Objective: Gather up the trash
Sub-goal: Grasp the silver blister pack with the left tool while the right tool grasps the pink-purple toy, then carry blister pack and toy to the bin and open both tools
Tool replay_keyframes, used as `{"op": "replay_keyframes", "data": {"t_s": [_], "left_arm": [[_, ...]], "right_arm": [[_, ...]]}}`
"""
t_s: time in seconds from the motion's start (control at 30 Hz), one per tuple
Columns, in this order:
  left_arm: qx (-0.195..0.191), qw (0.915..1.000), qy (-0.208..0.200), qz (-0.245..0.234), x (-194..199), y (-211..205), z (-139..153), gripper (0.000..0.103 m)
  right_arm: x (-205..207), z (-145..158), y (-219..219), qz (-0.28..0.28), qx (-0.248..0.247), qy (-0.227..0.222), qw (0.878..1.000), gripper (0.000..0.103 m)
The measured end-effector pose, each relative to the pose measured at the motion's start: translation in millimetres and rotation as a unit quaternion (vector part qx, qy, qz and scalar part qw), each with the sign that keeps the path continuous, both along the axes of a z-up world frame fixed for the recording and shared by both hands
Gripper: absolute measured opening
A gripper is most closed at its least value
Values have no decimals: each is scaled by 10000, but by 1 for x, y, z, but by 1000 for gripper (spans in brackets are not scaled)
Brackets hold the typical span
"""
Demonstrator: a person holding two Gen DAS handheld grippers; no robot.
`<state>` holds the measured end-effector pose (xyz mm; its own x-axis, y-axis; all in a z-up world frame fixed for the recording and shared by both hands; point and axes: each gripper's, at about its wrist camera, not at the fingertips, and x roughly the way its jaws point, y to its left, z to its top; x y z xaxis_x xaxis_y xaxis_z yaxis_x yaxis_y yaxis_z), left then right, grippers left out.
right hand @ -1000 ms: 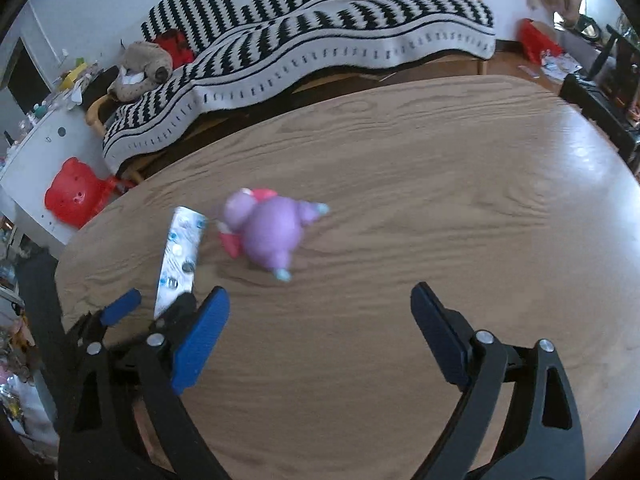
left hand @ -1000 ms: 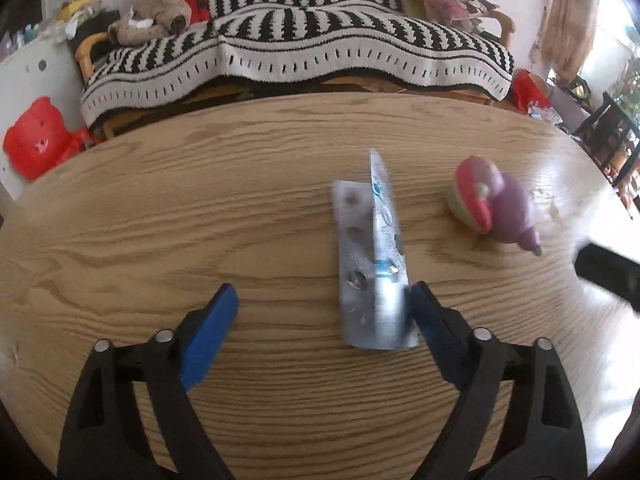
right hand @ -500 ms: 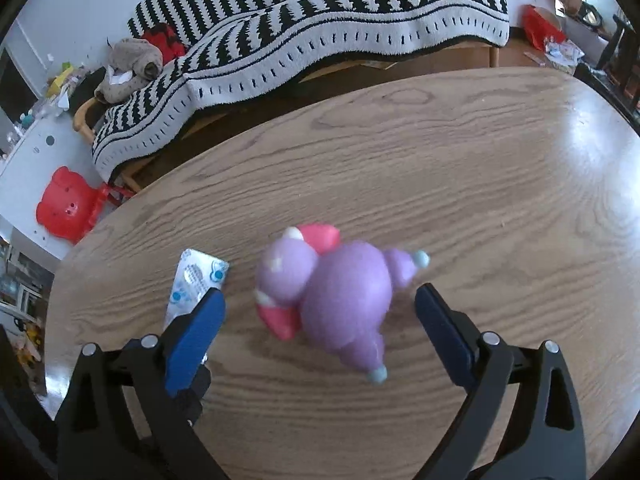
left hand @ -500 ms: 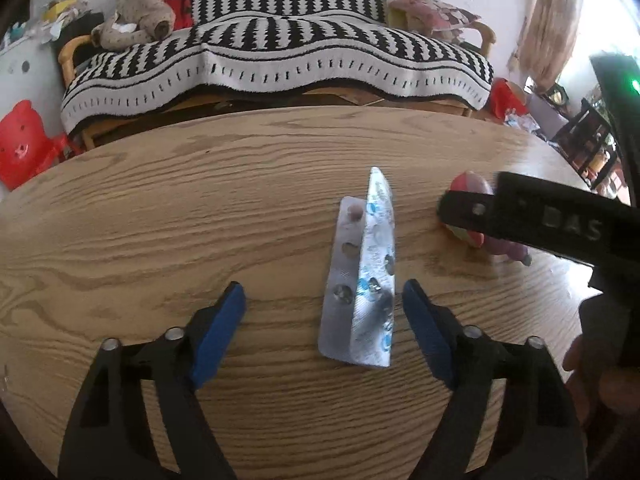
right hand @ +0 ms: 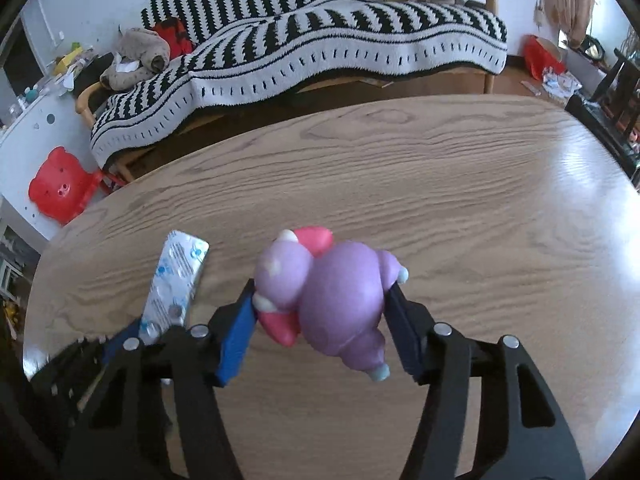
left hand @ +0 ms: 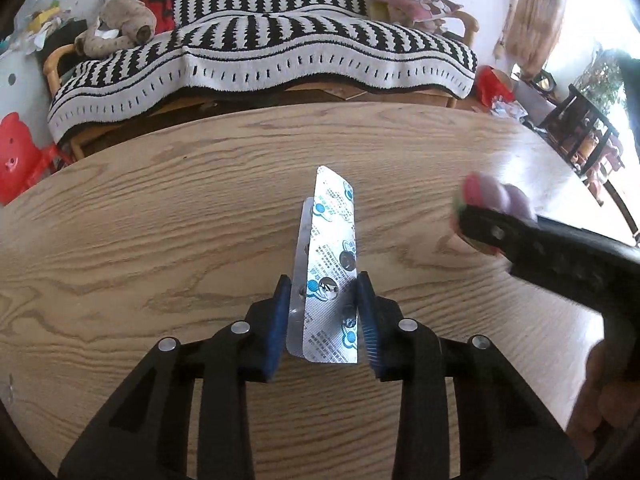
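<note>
A folded silver blister pack (left hand: 332, 232) with blue print stands on edge on the wooden table (left hand: 160, 220). My left gripper (left hand: 322, 296) is closing, and both blue pads touch the near end of the pack. A purple and pink toy figure (right hand: 340, 292) lies on its side to the right of the pack. My right gripper (right hand: 320, 304) is closing around it, one pad against the head and the other against the body. In the right wrist view the blister pack (right hand: 176, 276) rises from the left gripper (right hand: 120, 340) at the lower left.
Beyond the table's far edge stands a sofa under a black-and-white striped blanket (left hand: 260, 52), with a plush toy (left hand: 120, 28) on it. A red bear-shaped stool (left hand: 16, 156) stands at the left. A person's hand (left hand: 600, 400) holds the right gripper.
The left jaws have narrowed from wide apart onto the blister pack. The right gripper moved left over the purple toy and its jaws came in against it.
</note>
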<state>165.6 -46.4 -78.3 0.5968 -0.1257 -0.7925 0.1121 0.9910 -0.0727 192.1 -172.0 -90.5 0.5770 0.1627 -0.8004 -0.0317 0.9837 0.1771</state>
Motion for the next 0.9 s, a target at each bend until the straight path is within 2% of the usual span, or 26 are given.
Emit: {"op": "replay_keyframes", "data": {"t_s": [0.13, 0.23, 0.47, 0.67, 0.77, 0.9], "left_arm": [[45, 9998, -108, -143, -11, -14, 13, 32], [-111, 9996, -75, -243, -19, -30, 21, 33], [-145, 9954, -260, -910, -53, -99, 42, 33], [-233, 9847, -393, -1682, -97, -175, 54, 33], [-461, 9766, -318, -2076, -118, -213, 56, 33], [-579, 9643, -285, -2569, -148, -266, 54, 33]], "right_arm": [[-28, 13, -25, -97, 33, -53, 9999, 60], [-58, 27, -55, -327, -21, -163, 9993, 60], [-123, 49, -142, -908, -44, -240, 9956, 60], [-190, 58, -229, -1551, -80, -244, 9876, 60], [-225, 61, -269, -1893, -72, -272, 9815, 60], [-270, 57, -318, -2286, -23, -231, 9732, 60]]}}
